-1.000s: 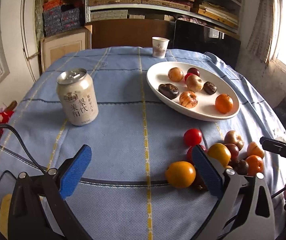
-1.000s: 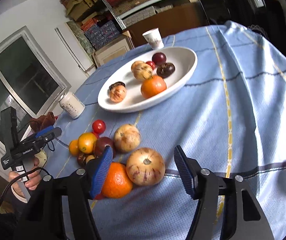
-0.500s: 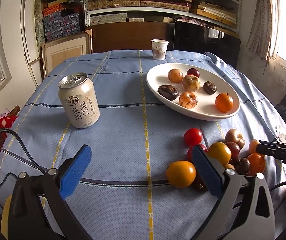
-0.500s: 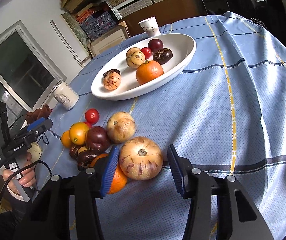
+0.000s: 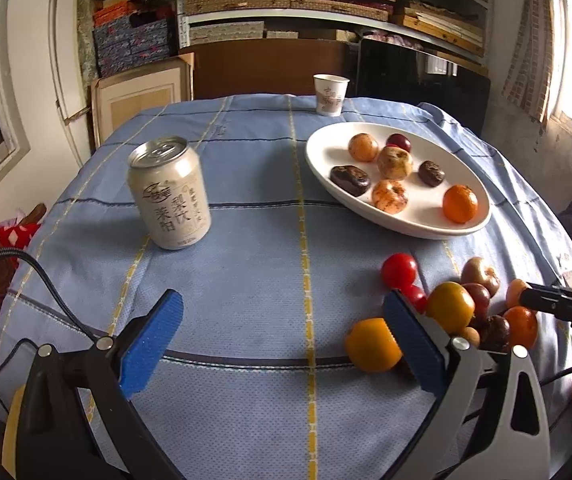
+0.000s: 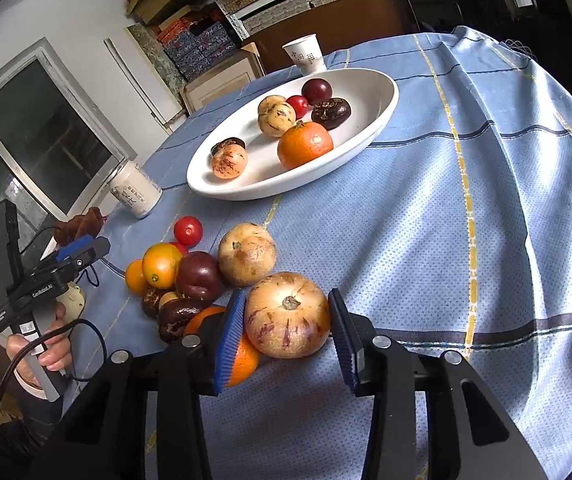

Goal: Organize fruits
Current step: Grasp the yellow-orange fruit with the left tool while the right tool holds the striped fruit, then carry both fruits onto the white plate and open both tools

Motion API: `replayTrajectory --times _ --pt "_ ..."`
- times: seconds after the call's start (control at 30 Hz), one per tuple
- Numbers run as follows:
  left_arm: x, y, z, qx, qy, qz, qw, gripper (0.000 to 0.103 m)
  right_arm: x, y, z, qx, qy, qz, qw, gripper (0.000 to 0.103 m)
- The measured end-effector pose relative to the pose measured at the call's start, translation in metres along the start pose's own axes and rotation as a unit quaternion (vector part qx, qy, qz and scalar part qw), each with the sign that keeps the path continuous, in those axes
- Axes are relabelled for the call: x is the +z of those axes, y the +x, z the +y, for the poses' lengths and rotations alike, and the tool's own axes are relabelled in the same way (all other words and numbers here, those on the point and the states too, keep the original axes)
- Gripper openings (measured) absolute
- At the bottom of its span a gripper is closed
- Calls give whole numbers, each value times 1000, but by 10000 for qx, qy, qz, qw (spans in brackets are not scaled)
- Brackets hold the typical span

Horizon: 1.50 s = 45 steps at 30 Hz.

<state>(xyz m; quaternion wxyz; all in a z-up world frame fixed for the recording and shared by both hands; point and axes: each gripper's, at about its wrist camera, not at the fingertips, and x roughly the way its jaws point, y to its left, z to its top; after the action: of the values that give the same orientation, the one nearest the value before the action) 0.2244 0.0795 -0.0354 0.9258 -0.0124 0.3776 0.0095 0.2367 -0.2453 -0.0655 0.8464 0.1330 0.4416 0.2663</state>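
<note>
A white oval plate (image 5: 458,226) (image 6: 382,116) holds several fruits. A heap of loose fruits (image 5: 462,308) (image 6: 190,272) lies on the blue tablecloth in front of it. My right gripper (image 6: 286,320) has its blue pads on both sides of a big pale striped fruit (image 6: 288,314) that rests on the cloth; the jaws are close around it, and contact looks likely. An orange (image 6: 242,360) lies under the left pad. My left gripper (image 5: 282,340) is open and empty, with its right pad next to a yellow-orange fruit (image 5: 370,344).
A drink can (image 5: 168,196) (image 6: 136,194) stands on the left of the table. A paper cup (image 5: 329,94) (image 6: 306,54) stands behind the plate. Shelves and boxes fill the back wall. The table edge drops off at right.
My right gripper has moved in over the pale striped fruit and its jaws have narrowed around it. My left gripper has hardly moved and stays open.
</note>
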Motion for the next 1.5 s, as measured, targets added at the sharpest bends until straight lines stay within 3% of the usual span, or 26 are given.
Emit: replayTrajectory --times 0.13,0.27,0.33,0.43,0.6,0.8,1.3,1.37,1.5 --pt "-1 0 3 -291 22 77 9995 98 3 -10 -5 46 122 -224 9997 42" --pt "-8 -5 -16 -447 581 -17 9973 96 3 -10 -3 11 63 -194 9998 42" --pt "-13 -5 -26 -546 800 42 9953 80 2 -10 -2 -13 22 -185 9998 42" --pt "-20 2 -38 -622 1043 220 9924 68 1 -12 0 -50 -18 -216 9998 42" --pt "-24 9 -45 -656 1101 333 9912 64 1 -13 1 -52 -41 -242 9997 42" --pt "-22 15 -43 -916 1001 450 9897 49 1 -14 2 -72 -58 -244 9997 42" --pt "-23 23 -43 -1124 920 650 9873 47 0 -14 2 -102 -86 -224 9997 42" --pt "-22 24 -40 -1280 826 702 9858 41 0 -14 2 -103 -85 -228 9997 42" --pt "-24 23 -42 -1235 858 678 9863 40 0 -14 2 -102 -79 -242 9996 42"
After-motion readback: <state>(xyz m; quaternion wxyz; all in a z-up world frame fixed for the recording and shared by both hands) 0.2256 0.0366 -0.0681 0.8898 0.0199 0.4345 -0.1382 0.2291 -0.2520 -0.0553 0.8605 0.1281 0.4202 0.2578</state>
